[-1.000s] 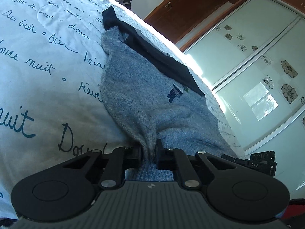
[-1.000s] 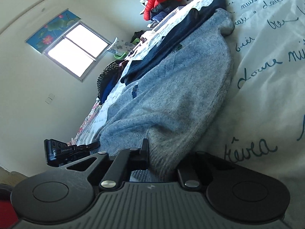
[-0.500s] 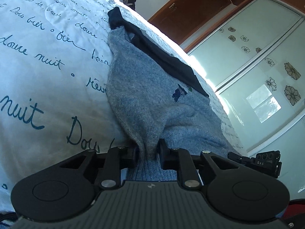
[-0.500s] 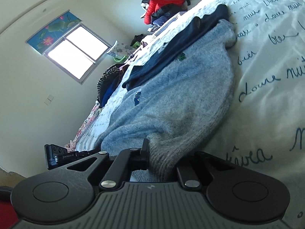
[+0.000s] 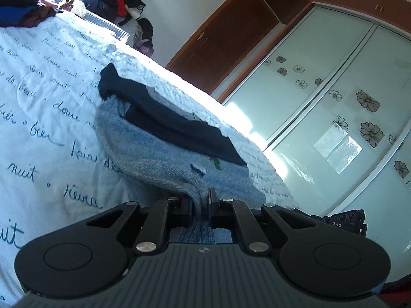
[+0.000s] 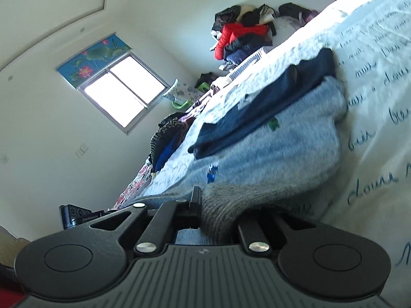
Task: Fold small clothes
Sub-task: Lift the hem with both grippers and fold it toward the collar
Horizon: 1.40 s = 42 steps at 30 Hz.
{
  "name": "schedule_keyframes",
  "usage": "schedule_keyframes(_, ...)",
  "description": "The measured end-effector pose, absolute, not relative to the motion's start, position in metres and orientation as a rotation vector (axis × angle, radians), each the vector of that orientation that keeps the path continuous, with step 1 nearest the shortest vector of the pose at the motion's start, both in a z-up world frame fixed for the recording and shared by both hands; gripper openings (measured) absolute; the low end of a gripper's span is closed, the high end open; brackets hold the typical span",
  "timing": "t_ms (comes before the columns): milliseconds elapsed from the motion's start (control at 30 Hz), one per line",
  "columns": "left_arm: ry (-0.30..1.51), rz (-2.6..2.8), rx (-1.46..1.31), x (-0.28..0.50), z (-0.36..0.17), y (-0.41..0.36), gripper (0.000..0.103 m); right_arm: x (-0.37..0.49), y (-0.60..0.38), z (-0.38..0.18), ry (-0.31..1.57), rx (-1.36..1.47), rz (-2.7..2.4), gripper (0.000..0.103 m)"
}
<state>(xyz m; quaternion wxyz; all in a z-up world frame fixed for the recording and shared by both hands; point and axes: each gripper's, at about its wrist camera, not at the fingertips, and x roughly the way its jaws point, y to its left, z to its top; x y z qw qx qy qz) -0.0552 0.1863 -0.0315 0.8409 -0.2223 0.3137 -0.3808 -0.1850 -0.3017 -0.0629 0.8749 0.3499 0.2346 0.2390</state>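
Grey knit, your sweater (image 5: 143,151) lies on the bed (image 5: 46,107), its near hem lifted off the cover. Your left gripper (image 5: 200,205) has just been closing and is clamped on that hem; your right gripper (image 6: 215,213) is clamped on the hem too. A dark garment (image 5: 174,125) lies across the sweater's far part. The bed cover is white with blue handwriting. At the bed's far edge clothes are heaped, a red jacket (image 6: 239,36) among them. Beyond stand a brown door (image 5: 226,41), a wardrobe (image 5: 334,113) with flowered glass doors, and a window (image 6: 120,89).
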Motion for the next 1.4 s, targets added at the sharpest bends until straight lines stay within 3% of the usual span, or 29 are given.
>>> schedule_keyframes(133,0.606,-0.722,-0.361,-0.059,-0.012,0.166,0.009,-0.175,-0.295,-0.054,0.475,0.686,0.427,0.005)
schedule_keyframes(333,0.494,-0.565,-0.180,-0.070,0.011,0.121,0.009,-0.168,-0.252,-0.025,0.434,0.383,0.239,0.005)
schedule_keyframes(533,0.364,-0.500,-0.218,-0.071,0.029,0.103,0.009,-0.157,-0.244,-0.016,0.342,0.348,0.158,0.005)
schedule_keyframes(733,0.379,-0.393,-0.306,-0.053,0.032,0.107,0.009,-0.151,-0.262,-0.021,0.326,0.406,0.098,0.005)
schedule_keyframes(1400,0.468,-0.199,-0.228,-0.015,0.027,0.082,0.009,-0.124,-0.267,-0.029,0.367,0.399,0.068,0.005)
